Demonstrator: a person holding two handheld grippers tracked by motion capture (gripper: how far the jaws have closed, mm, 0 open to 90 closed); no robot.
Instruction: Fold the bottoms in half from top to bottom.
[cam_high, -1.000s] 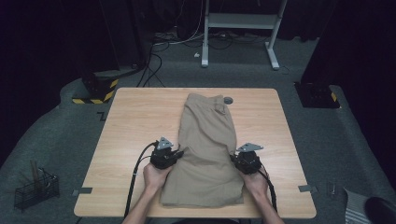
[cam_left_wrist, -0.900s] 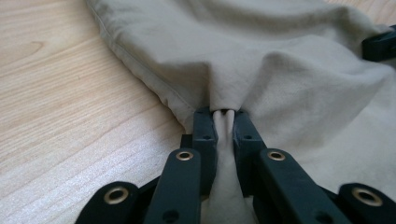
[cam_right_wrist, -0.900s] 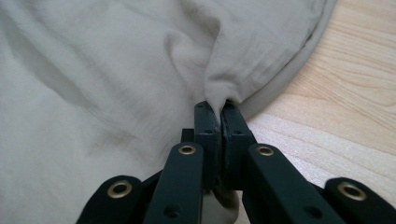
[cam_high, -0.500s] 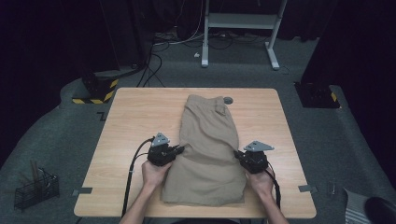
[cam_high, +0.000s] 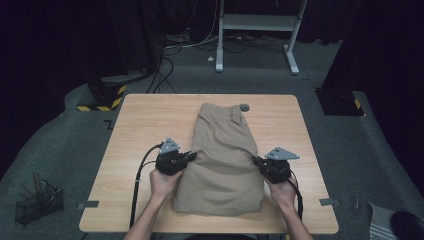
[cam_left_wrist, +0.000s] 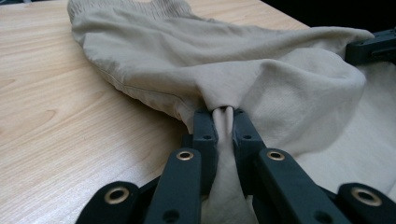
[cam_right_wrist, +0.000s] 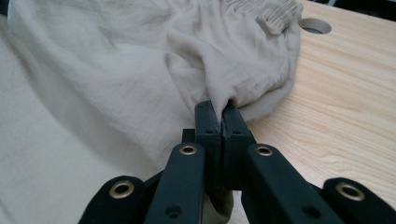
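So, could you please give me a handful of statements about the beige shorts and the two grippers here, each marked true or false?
1. The left gripper is shut on a pinch of the beige shorts. True.
2. The right gripper hangs open above the cloth. False: its jaws are clamped on a fold at the shorts' edge.
3. The shorts lie on a wooden table. True.
4. The waistband points toward the person. False: it lies at the far end, near the round hole in the tabletop.
5. Both grippers grip the same side of the shorts. False: they hold opposite side edges.
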